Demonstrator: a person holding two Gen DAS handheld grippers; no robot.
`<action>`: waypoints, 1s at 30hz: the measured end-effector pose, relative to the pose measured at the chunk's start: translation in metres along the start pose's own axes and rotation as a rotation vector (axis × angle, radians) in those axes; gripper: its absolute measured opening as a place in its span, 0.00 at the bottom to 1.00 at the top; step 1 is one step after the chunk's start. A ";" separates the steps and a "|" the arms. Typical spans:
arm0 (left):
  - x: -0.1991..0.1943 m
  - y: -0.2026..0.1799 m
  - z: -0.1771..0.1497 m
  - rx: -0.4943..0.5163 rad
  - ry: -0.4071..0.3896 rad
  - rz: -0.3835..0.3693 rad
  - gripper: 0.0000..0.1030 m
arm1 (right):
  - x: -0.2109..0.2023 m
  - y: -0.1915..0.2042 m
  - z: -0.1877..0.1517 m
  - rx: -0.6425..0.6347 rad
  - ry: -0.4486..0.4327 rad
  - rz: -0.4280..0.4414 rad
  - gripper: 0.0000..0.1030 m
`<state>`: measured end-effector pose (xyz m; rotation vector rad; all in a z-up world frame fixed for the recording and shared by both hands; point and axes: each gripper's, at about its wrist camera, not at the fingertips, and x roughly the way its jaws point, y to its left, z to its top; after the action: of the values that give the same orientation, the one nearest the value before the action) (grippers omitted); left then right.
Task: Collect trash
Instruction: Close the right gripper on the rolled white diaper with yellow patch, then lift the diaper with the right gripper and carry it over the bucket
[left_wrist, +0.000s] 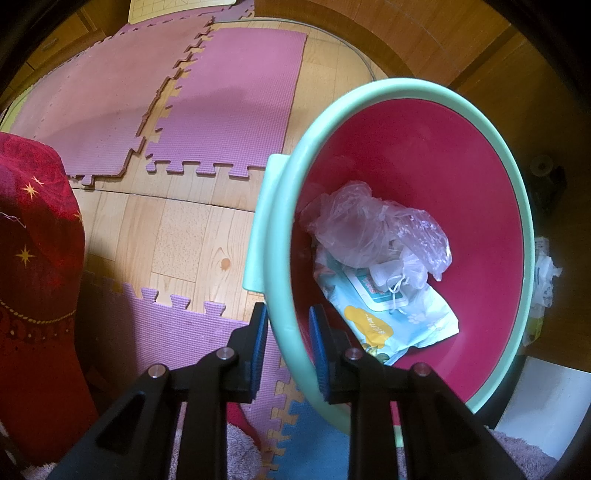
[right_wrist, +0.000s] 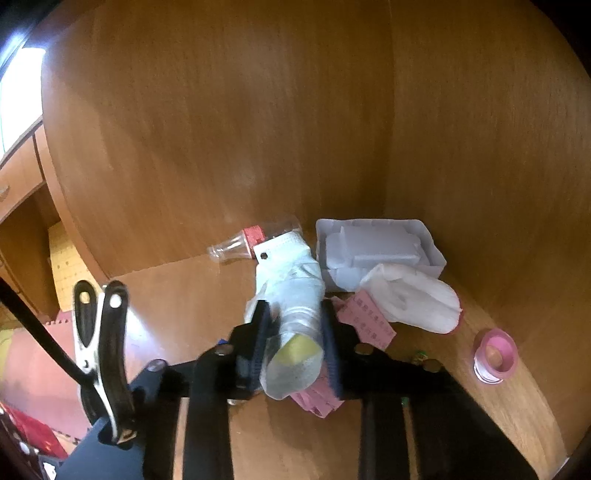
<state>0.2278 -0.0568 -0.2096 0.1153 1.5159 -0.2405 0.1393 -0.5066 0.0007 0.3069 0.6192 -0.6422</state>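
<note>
A mint-rimmed basin (left_wrist: 369, 92) with a red inside hangs tilted in the left wrist view, my left gripper (left_wrist: 288, 317) shut on its near rim. In it lie a crumpled clear plastic bag (left_wrist: 369, 229) and a wet-wipe packet (left_wrist: 399, 314). In the right wrist view my right gripper (right_wrist: 295, 328) is shut on a white and silver wrapper (right_wrist: 291, 291) on a wooden floor corner. Around it lie a clear bottle (right_wrist: 240, 243), a white plastic tray (right_wrist: 380, 247), a white paper wad (right_wrist: 413, 299) and pink paper slips (right_wrist: 365, 321).
Wooden cabinet walls (right_wrist: 221, 129) close the corner behind the trash. A pink tape roll (right_wrist: 495, 354) sits to the right. A metal clamp (right_wrist: 99, 350) is fixed to the right gripper's left side. Purple foam mats (left_wrist: 229, 103) and a red cloth (left_wrist: 33, 258) lie under the basin's left.
</note>
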 end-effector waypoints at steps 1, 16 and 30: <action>0.000 0.000 0.000 0.000 0.000 0.000 0.23 | -0.002 0.000 0.000 0.002 -0.006 0.004 0.22; 0.000 -0.001 0.000 -0.001 0.001 0.000 0.23 | -0.037 0.002 -0.004 -0.004 -0.100 0.067 0.17; 0.000 -0.001 0.000 -0.001 0.002 0.000 0.23 | -0.069 0.019 -0.019 -0.028 -0.137 0.157 0.17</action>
<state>0.2278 -0.0577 -0.2096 0.1146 1.5179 -0.2392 0.0993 -0.4520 0.0297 0.2794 0.4676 -0.4990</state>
